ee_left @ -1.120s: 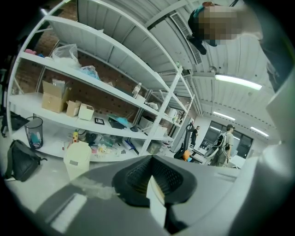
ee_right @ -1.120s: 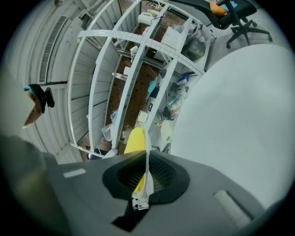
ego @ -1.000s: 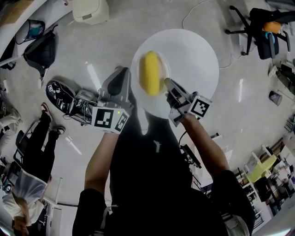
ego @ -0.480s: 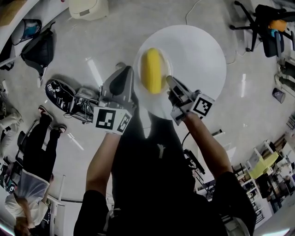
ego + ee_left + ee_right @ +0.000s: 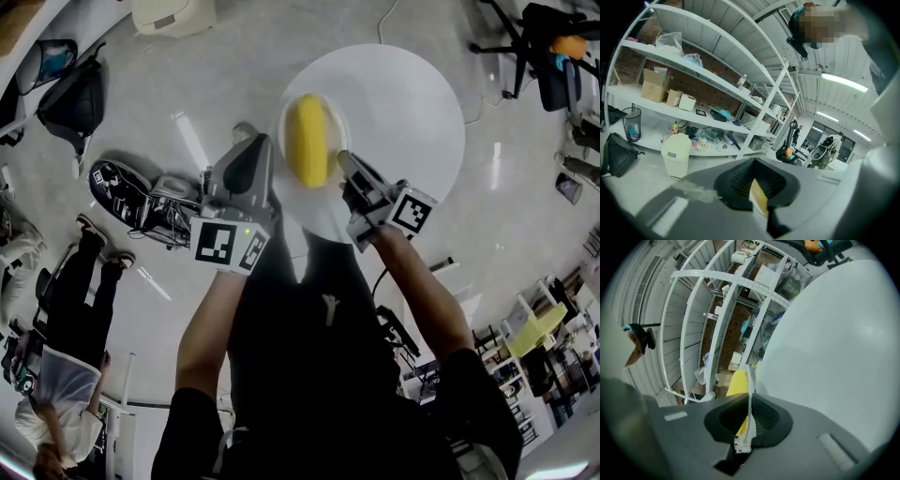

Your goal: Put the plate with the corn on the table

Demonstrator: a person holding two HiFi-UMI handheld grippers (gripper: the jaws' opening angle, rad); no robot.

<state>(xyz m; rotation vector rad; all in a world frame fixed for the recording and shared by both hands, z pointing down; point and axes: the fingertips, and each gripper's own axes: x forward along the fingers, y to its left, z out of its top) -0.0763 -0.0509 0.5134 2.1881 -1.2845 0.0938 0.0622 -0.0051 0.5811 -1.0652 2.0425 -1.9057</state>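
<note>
Head view shows me the plate (image 5: pixel 317 190) with the corn (image 5: pixel 309 141) lying along it, carried between my two tools over the round white table (image 5: pixel 412 112). The left gripper (image 5: pixel 266 173) is clamped on the rim at about 9 o'clock and the right gripper (image 5: pixel 343 165) on the rim at about 4 o'clock. Each gripper's own view has the thin white edge pinched between closed jaws, with yellow showing behind it. I judge the carry mostly done, with the set-down and the release left; I cannot tell from here whether the plate's underside touches the top yet. The plate sits over the table's 8 to 9 o'clock side, its left rim right at the table edge or slightly past it, so I would want to shift toward 2 o'clock before lowering. That way the tabletop is bare and wide. Off the table, an office chair (image 5: pixel 539 47) stands at 1 o'clock, a cream bin (image 5: pixel 173 17) at 11 o'clock and a dark bag (image 5: pixel 80 98) at 10 o'clock, all on the floor and well apart from my path
</note>
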